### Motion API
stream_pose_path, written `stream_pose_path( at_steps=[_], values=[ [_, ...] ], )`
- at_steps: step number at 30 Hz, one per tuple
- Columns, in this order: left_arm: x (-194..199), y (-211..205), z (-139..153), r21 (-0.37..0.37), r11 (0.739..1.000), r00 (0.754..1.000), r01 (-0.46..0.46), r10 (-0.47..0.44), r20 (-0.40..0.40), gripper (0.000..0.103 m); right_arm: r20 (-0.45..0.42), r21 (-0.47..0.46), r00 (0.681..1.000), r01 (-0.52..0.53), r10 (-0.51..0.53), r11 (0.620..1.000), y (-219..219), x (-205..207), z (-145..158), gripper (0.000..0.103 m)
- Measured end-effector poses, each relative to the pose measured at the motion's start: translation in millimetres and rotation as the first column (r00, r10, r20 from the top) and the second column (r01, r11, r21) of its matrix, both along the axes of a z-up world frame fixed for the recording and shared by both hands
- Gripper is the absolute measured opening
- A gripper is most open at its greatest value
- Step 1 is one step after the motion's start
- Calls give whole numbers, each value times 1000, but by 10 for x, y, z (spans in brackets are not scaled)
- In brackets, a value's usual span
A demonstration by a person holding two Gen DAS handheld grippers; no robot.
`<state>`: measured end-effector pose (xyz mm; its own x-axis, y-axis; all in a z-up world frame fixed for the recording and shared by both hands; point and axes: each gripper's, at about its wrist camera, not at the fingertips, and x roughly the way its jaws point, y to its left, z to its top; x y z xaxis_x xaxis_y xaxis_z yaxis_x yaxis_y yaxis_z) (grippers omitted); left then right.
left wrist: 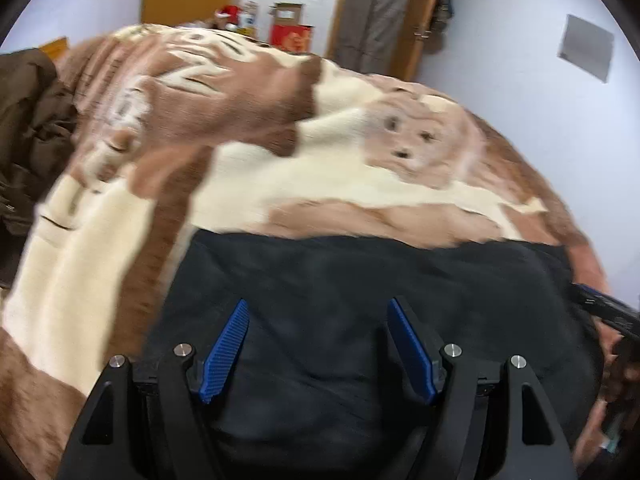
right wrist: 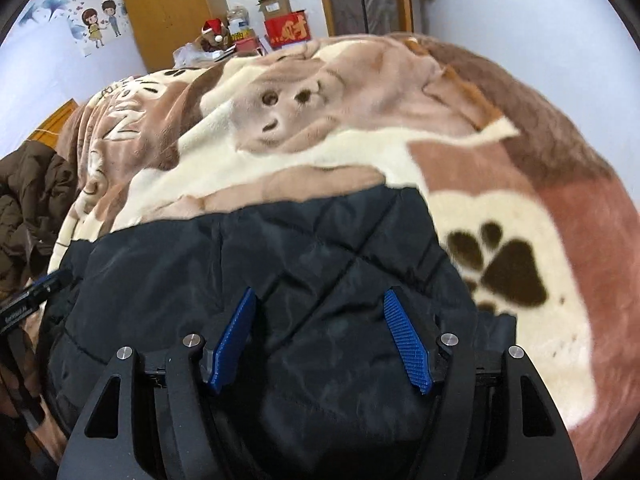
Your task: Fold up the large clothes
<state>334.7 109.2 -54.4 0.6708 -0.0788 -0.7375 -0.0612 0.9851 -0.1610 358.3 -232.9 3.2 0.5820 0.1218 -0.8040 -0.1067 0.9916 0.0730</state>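
Note:
A black quilted jacket (left wrist: 360, 272) lies folded on a bed, on a brown and cream plush blanket (left wrist: 320, 176) with a dog print. My left gripper (left wrist: 318, 302) hovers over the jacket's near part, its blue pads wide apart with nothing between them. In the right wrist view the same jacket (right wrist: 280, 248) shows diamond stitching. My right gripper (right wrist: 320, 291) stands open above it, pads clear of the cloth. Each gripper shows at the other view's edge: the right one (left wrist: 604, 312) at the jacket's right side, the left one (right wrist: 28, 304) at its left side.
A dark brown padded coat (right wrist: 28, 200) is heaped at the bed's left side. Beyond the bed stand a red box (right wrist: 288, 30), cartons, a Santa hat and a wooden wardrobe (right wrist: 168, 8). The blanket (right wrist: 500, 220) with a paw print spreads right of the jacket.

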Motion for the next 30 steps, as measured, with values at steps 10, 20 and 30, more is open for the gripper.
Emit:
stream_pose_path(
  at_steps=[10,20,30],
  values=[
    [467,104,-577,-12,999,999,-32,31,-39,74,-25,-44,994,104,-105,994,-229,267,-633,67],
    [532,58,-748,-7,999,999,-50,50,-18,75,-7,-67,992,124,-125,990,-209,319,-769,67],
    [208,-94,93,-2,1000,998,7,-7,61,73,72,-39,994,89,-86,995,-157,34,-10,67]
  ],
)
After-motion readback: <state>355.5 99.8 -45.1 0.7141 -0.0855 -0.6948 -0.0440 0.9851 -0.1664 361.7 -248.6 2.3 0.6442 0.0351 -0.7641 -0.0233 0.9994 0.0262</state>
